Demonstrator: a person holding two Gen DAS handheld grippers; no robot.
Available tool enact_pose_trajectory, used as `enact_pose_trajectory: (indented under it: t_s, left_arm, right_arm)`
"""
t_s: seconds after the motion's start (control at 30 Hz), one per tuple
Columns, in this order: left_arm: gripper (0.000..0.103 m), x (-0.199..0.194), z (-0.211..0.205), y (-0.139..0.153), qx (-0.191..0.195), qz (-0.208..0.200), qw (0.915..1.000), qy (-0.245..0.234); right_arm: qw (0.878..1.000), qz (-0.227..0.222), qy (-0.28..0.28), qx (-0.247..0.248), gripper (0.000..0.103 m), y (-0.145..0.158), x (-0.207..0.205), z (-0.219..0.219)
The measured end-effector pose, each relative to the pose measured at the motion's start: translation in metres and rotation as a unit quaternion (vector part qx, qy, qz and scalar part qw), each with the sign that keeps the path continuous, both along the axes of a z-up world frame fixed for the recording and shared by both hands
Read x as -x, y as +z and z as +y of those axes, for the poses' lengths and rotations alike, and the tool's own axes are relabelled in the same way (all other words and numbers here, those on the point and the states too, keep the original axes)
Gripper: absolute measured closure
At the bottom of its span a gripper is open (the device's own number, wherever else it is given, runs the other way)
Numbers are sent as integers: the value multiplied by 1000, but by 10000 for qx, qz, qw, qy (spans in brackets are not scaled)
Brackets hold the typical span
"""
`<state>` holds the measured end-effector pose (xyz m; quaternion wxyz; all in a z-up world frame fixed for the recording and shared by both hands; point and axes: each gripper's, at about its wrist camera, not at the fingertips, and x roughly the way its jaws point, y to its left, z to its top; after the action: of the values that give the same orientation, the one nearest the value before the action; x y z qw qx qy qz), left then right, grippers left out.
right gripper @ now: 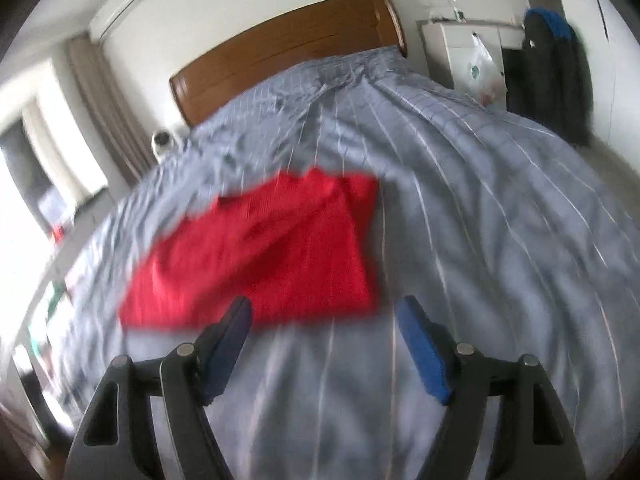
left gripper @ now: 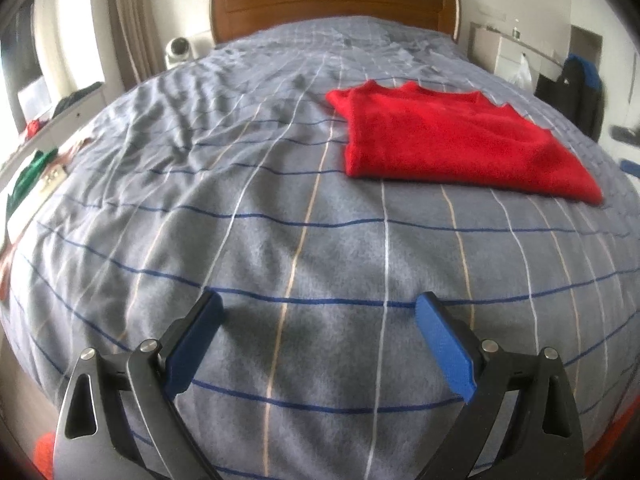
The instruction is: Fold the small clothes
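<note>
Garment (left gripper: 460,140): red, folded into a flat rectangle on the grey striped bedspread (left gripper: 280,240), at 1 o'clock from the left gripper (left gripper: 320,340). Left gripper and right gripper (right gripper: 324,344): jaws apart, empty. Folding appears complete; only tidying or another item could remain.

Two handheld grippers of the same build are seen. On the left gripper (left gripper: 320,338), each finger is formed of black, matte linkage bars, wedge-shaped at the base and pierced by a rounded triangular cut-out. Round silver pivot pins are set at the joints, two on each side. The inner faces are covered by blue textured pads (left gripper: 444,346), long and rectangular. The right gripper (right gripper: 324,346) is made alike: black bars, silver pins, triangular cut-outs and blue pads (right gripper: 424,354), though blurred.
</note>
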<state>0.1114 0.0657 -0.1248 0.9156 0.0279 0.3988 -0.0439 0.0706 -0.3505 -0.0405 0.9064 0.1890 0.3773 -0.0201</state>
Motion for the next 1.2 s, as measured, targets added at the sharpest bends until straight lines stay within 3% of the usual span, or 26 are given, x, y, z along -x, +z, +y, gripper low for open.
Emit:
enact_pose_trajectory:
  t_s: [0.2, 0.33, 0.37, 0.4, 0.43, 0.53, 0.6, 0.73, 0.8, 0.93, 1.03, 1.2]
  left_arm:
    - [5, 0, 1, -5, -44, 4, 10000, 43]
    - [4, 0, 1, -7, -118, -27, 9999, 16]
    - [4, 1, 1, -6, -114, -27, 9999, 12]
    - [4, 0, 2, -6, -96, -14, 10000, 9]
    - [3, 0, 3, -6, -77, -3, 10000, 10]
    - [3, -4, 5, -6, 27, 54, 10000, 42]
    - [3, -6, 7, -5, 92, 79, 9999, 66]
    - [3, -11, 10, -4, 192, 101, 9997, 111]
    - [3, -11, 13, -4, 227, 104, 9996, 143]
    - [3, -9, 24, -4, 202, 92, 9995, 229]
    - [3, -9, 36, -6, 176, 92, 9991, 369]
    - [3, -11, 54, -9, 275, 149, 9978, 578]
  right_arm:
    - [9934, 752, -44, -869, 34, -41, -87, -28]
    - [9904, 1069, 102, -872, 40, -69, -114, -20]
    - [9878, 1275, 132, -888, 46, -79, -119, -18]
    - [9860, 1391, 199, -899, 71, -84, -121, -15]
    - [9870, 1441, 217, -681, 87, -81, -121, -12]
    - [9910, 1288, 150, -347, 90, -54, -117, -5]
    - [9929, 1103, 183, -402, 90, -30, -116, 2]
    - [9925, 838, 749, -473, 90, 23, -130, 57]
    - [9894, 862, 1069, -463, 90, 34, -142, 94]
    - [9808, 984, 1676, -164, 90, 29, -159, 173]
    - [9702, 1209, 2085, 253, 91, 1, -169, 233]
    - [9568, 1356, 2394, 940, 91, -33, -169, 286]
